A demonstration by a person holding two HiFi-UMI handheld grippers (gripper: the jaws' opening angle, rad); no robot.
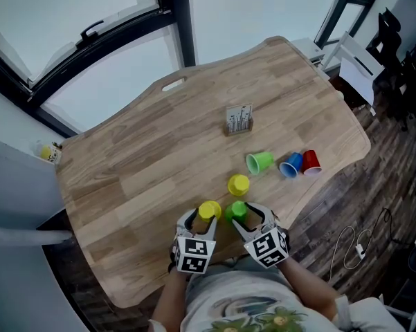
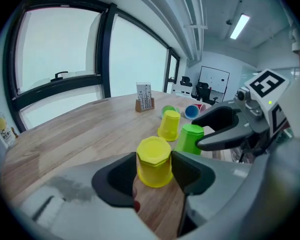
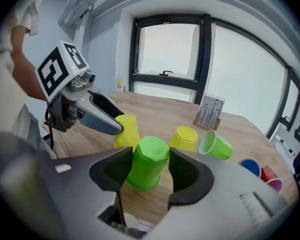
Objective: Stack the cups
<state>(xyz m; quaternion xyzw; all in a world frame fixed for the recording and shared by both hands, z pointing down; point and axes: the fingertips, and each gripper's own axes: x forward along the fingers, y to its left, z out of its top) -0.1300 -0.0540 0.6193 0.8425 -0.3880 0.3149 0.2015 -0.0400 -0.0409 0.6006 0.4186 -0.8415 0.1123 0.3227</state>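
Closest to the person, right at the near edge of the table (image 1: 138, 178), both grippers sit side by side with very little wood left behind them. The left gripper (image 2: 154, 176) has its jaws spread fairly wide and pressed against both sides of the near yellow cup (image 2: 153, 156), which is upside down. The right gripper (image 3: 149, 171) is closed the same way on the inverted green cup (image 3: 149, 159). The two held cups stand just beside each other. Their lower rims are hidden behind the jaws, so I can't tell whether either one is off the wood.

Just past them the far yellow cup (image 1: 239, 185) stands upside down, apart from both grippers. Beyond it and to the right, three cups lie on their sides in a row: the tipped green cup (image 1: 259, 162), the blue cup (image 1: 291, 165) and the red cup (image 1: 311, 162). The red cup lies near the table's right edge and touches the blue one.

Further back the card stand (image 1: 239, 120) is alone in the middle. The left half of the tabletop and the stretch behind the stand are open wood, out to a slot (image 1: 174, 84) near the far edge.

A small yellowish object (image 1: 50, 151) off the left corner is too blurred to identify. The print on the card can't be read.
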